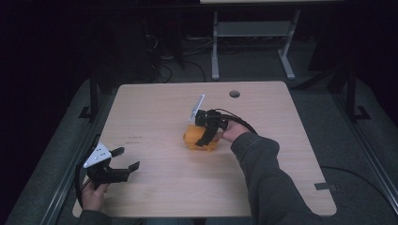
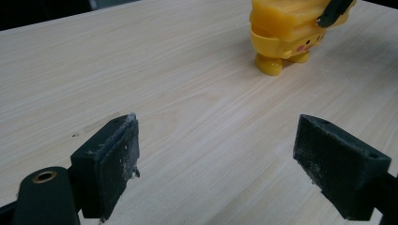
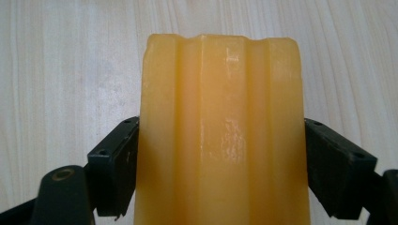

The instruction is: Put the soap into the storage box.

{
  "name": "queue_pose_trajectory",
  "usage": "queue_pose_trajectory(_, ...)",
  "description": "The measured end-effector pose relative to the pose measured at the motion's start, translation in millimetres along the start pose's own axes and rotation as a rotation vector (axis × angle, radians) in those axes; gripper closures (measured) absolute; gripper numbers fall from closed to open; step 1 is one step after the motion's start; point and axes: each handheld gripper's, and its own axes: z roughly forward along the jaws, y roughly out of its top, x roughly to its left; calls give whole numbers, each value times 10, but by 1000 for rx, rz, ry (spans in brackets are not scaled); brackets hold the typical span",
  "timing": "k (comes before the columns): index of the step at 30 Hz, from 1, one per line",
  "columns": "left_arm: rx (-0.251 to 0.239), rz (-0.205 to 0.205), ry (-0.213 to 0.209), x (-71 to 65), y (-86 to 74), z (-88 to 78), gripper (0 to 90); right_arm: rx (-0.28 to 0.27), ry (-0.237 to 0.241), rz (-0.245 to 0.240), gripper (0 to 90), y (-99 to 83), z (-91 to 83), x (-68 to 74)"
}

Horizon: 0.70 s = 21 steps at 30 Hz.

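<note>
High view: one yellow toy, two claws

High view gives you one yellow toy figure (image 1: 201, 138) near the middle of the wooden tabletop (image 1: 155, 101). Your right claw (image 1: 205, 137) is clamped on its sides; the right gripper view has both jaws pressed against the ribbed yellow body. Your left claw (image 1: 126, 158) sits well apart near the front left edge, jaws spread wide over bare wood. One round hole (image 1: 234, 93) marks the far edge, and one metal frame (image 1: 253, 33) stands on the floor beyond
</note>
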Motion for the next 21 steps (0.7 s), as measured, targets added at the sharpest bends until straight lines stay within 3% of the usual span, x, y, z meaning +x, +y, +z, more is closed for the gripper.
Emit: queue_pose_trajectory(21, 3, 3, -2, -3, 3, 11, 141, 4, -35, -2, 196, 13, -29, 37)
